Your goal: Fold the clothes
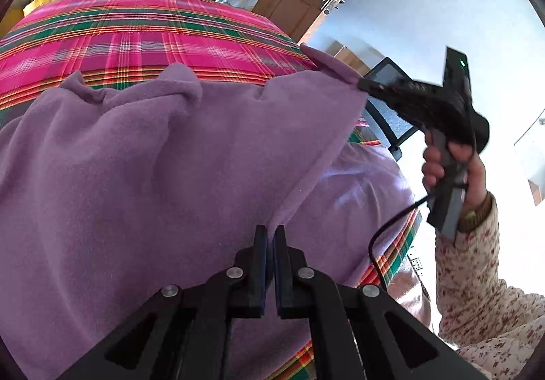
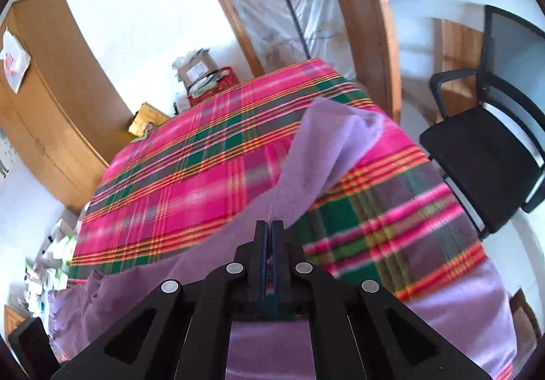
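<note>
Purple fleece garment point(image 1: 153, 158) stretched lengthwise between both grippers' pinching fingers point(image 1: 260, 260)

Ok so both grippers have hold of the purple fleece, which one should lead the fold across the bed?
Probably the right gripper. It pinches a corner of the purple fleece lifted above the plaid cover, free to travel. The left gripper is shut on the edge lower down, better as the anchor.

Right gripper point(image 2: 269, 226) jaws clamped on purple fleece point(image 2: 306, 172)
</note>
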`<state>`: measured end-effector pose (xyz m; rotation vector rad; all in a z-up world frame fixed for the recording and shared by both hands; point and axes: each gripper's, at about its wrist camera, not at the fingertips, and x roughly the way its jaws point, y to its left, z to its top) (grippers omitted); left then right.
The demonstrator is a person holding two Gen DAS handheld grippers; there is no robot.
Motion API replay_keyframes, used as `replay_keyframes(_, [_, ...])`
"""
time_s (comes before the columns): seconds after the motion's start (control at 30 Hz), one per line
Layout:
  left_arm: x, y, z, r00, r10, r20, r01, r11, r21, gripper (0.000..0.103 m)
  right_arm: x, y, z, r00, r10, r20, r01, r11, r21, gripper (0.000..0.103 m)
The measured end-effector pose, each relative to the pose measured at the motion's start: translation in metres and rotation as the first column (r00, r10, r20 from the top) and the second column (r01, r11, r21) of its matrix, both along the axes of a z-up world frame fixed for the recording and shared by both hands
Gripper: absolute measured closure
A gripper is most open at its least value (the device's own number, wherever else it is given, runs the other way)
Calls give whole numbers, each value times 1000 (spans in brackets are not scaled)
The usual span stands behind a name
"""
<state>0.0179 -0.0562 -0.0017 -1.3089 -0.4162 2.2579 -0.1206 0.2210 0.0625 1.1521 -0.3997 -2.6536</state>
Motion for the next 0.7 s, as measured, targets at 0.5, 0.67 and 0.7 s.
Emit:
replay_keyframes(0.5, [5,-3,-8,999,11,32,-10,1000,-23,100,17,15,-50,997,-36,64,26,989,147,87])
replay_keyframes(0.67, [4,-2,-8,999,21,38,-20,1000,-24,100,12,8,-43,999,0,-35,9,966,258,74])
replay_keyframes(0.7, [4,-1,-8,999,23,38,-22,999,-26,100,8,5,-43,999,10,-39,1,962,274,74])
